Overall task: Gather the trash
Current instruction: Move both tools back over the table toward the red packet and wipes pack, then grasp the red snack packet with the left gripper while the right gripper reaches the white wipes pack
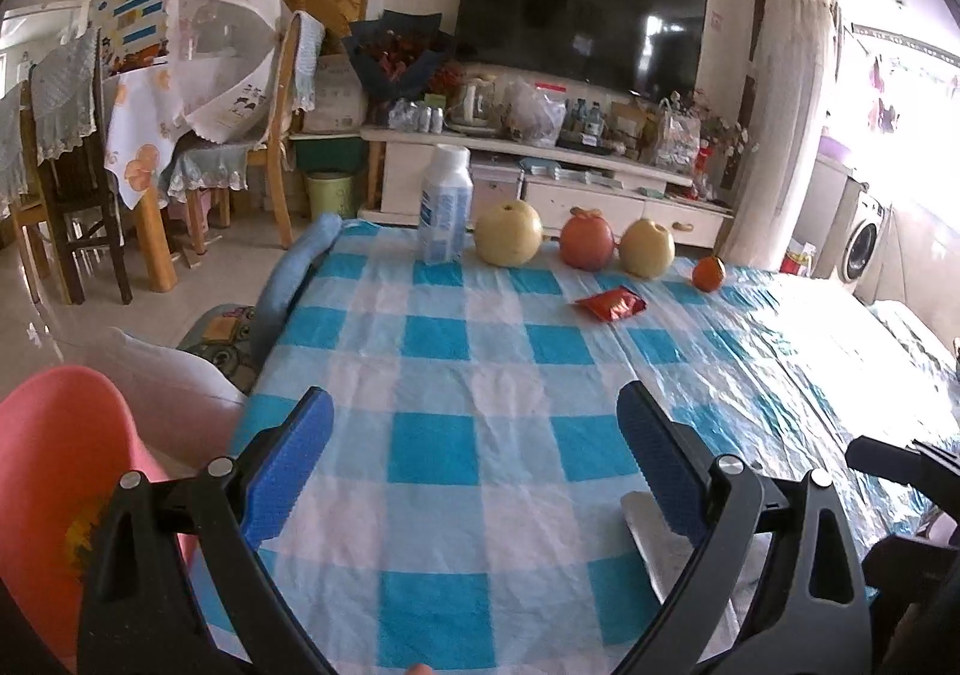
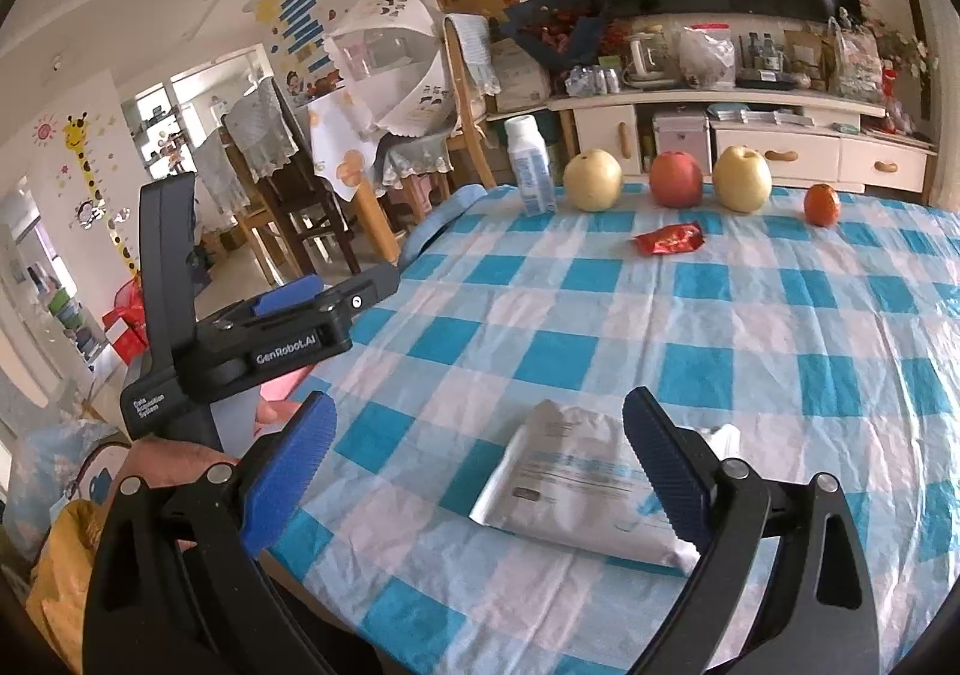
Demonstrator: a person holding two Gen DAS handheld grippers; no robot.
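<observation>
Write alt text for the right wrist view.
The open right gripper hovers over a flat white foil packet on a blue-and-white checked tablecloth. Farther back lie a crumpled red wrapper, a white bottle and four fruits; the left gripper shows at left.

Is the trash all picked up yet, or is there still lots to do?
Nothing looks collected yet. Both the left gripper and the right gripper are open and empty. The silver packet and red wrapper still lie on the table.
</observation>
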